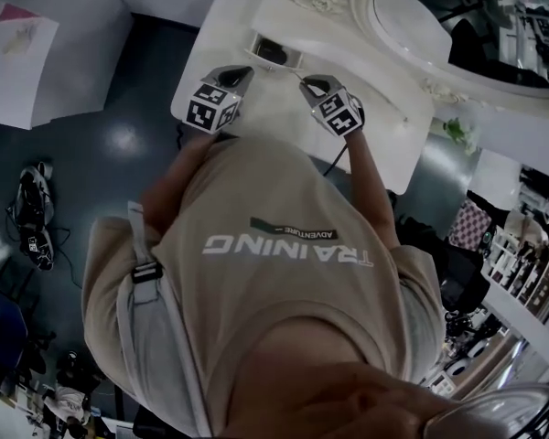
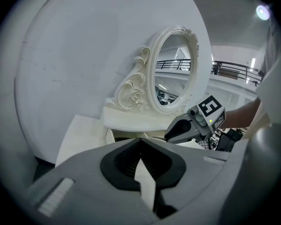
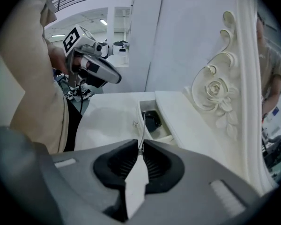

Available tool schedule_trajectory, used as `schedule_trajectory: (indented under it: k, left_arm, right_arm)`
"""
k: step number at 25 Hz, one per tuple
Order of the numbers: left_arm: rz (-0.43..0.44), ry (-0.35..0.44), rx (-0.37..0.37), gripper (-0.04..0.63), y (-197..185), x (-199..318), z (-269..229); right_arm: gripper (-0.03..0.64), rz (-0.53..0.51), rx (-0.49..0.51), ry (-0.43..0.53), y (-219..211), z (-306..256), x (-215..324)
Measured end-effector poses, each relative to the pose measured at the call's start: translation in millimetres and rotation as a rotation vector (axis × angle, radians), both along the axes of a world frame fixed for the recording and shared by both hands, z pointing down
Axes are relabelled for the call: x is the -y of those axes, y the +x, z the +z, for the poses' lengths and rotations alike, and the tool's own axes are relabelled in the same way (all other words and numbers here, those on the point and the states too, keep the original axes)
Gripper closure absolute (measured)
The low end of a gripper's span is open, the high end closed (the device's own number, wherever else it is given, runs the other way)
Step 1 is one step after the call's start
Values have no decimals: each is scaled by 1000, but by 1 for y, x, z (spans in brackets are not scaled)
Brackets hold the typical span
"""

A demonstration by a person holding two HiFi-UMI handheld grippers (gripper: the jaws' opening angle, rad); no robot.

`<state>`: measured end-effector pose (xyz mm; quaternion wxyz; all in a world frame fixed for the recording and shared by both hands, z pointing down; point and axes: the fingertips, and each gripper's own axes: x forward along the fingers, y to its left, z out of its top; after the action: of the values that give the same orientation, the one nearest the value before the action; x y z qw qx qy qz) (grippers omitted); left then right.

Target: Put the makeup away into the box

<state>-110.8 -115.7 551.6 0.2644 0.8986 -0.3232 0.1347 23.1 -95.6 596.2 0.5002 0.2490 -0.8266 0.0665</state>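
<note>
A small open drawer (image 1: 276, 53) is let into the white vanity table (image 1: 274, 112), under the mirror shelf. A dark makeup item (image 3: 152, 120) lies inside the drawer (image 3: 147, 134). My left gripper (image 1: 242, 73) hovers over the table just left of the drawer, jaws shut and empty; in its own view the tips (image 2: 140, 142) meet. My right gripper (image 1: 309, 82) hangs just right of the drawer, tilted down. Its tips (image 3: 140, 149) also meet with nothing held, pointing at the drawer's front edge. Each gripper shows in the other's view: the right one (image 2: 167, 137) and the left one (image 3: 117, 78).
An ornate white oval mirror (image 1: 457, 16) stands on a raised shelf (image 3: 187, 121) behind the drawer, with carved scrolls (image 3: 215, 93) at its base. The person's torso fills the near side. Dark floor lies left of the table, with shoes (image 1: 32, 213) on it.
</note>
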Motion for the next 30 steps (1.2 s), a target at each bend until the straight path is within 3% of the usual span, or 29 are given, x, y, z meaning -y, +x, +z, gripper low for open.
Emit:
schedule_trajectory:
  k: [6,13,22,30]
  left_arm:
    - [52,28,-42,589,-19,13,-14]
    - [108,-11,-71,589,-40,24,4]
    - [188,-68,-76,589,-44,35,19]
    - [196,-97,-110,589,-41,49,30]
  right_arm:
    - [575,-48,-48,-15,-28,2,38]
    - [575,-97,-107,-69,-58,28,69]
    - [577,-85,-123,-112,-73,42,86]
    - [577,-43,-152,-171,-84,51,95]
